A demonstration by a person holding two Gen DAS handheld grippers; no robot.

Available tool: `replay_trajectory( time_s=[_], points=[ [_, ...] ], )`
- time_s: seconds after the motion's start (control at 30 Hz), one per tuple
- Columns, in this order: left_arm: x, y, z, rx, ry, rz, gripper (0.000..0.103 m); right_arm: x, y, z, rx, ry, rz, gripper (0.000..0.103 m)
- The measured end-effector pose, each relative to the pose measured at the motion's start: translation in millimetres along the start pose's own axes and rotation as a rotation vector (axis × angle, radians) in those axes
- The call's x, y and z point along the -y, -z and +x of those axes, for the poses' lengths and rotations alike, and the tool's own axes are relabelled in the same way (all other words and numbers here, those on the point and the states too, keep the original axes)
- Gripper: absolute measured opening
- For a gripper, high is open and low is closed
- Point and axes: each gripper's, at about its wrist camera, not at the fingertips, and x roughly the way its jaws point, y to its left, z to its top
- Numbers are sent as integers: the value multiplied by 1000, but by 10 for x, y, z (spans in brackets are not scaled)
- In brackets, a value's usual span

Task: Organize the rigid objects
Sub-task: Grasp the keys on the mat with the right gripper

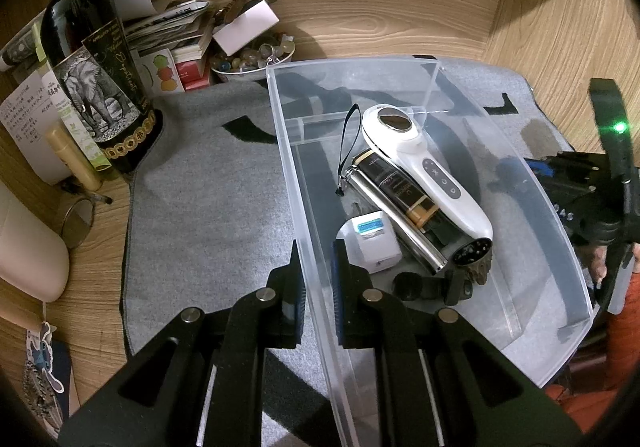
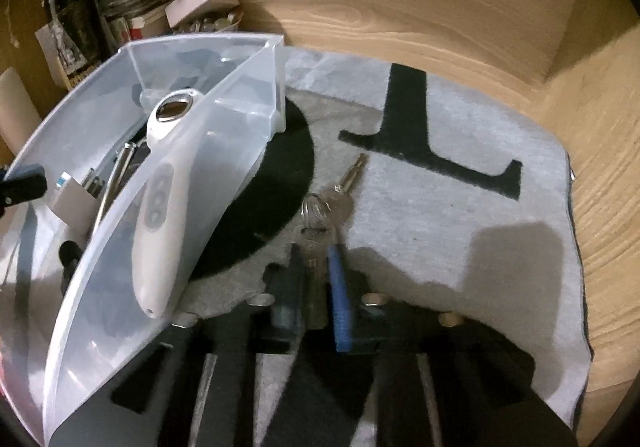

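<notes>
A clear plastic bin [image 1: 296, 183] stands on a grey mat [image 1: 208, 183]. In it lie a white handheld device [image 1: 424, 171], a black and gold cylinder [image 1: 396, 195], a white charger [image 1: 370, 241] and a dark small item [image 1: 476, 263]. My left gripper [image 1: 318, 271] is shut on the bin's left wall. In the right wrist view the bin [image 2: 224, 151] is at the left, with the white device [image 2: 156, 207] inside. My right gripper [image 2: 316, 267] is closed on a bunch of keys [image 2: 332, 203] that lies on the mat [image 2: 440, 215].
A dark wine bottle [image 1: 92, 59], papers, small boxes and a bowl of beads [image 1: 252, 59] crowd the back left. A yellow tube [image 1: 72, 155] and a glass [image 1: 78, 219] stand at the left. Wooden walls close the back and right.
</notes>
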Motion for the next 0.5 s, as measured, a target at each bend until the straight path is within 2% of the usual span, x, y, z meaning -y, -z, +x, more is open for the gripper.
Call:
replay_trajectory(
  time_s=[0.4,0.5],
  points=[
    [-5,9,-5,1,0,0,11,103,-11,-168,32,28,2,10],
    [-2,6,-4,1,1,-1,11,96,-2,-130,15,27,0,10]
  ],
)
